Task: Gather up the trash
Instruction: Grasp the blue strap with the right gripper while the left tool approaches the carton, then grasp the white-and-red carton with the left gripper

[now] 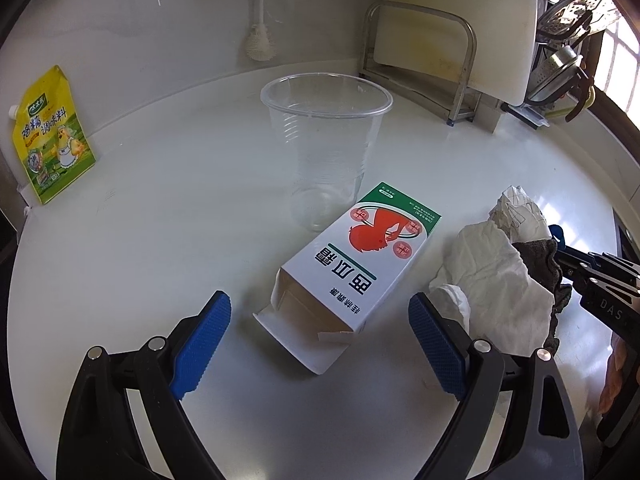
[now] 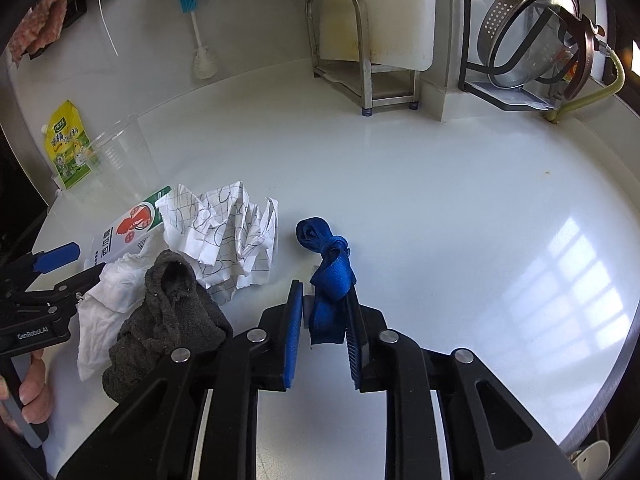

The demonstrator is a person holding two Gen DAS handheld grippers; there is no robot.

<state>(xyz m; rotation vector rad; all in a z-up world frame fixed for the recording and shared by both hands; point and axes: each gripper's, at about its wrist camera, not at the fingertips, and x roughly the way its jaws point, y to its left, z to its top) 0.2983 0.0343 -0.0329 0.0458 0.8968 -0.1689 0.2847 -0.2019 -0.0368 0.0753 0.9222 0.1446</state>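
An open white, red and green carton (image 1: 352,268) lies on the white counter (image 1: 160,240) between the fingers of my open, empty left gripper (image 1: 320,312). Behind it stands a clear plastic cup (image 1: 324,140). To its right lie a white tissue (image 1: 492,292), crumpled checked paper (image 1: 516,212) and a dark grey rag (image 1: 540,268). In the right wrist view my right gripper (image 2: 326,300) is shut on a knotted blue ribbon (image 2: 330,276). Left of it lie the rag (image 2: 172,316), the tissue (image 2: 104,312), the checked paper (image 2: 224,232) and the carton (image 2: 128,228).
A yellow seasoning pouch (image 1: 52,136) leans at the far left. A metal rack (image 1: 424,60) with a white cutting board (image 1: 460,12) stands at the back. A steel colander (image 2: 532,28) sits on a dish rack at the right. A brush (image 2: 200,40) hangs on the wall.
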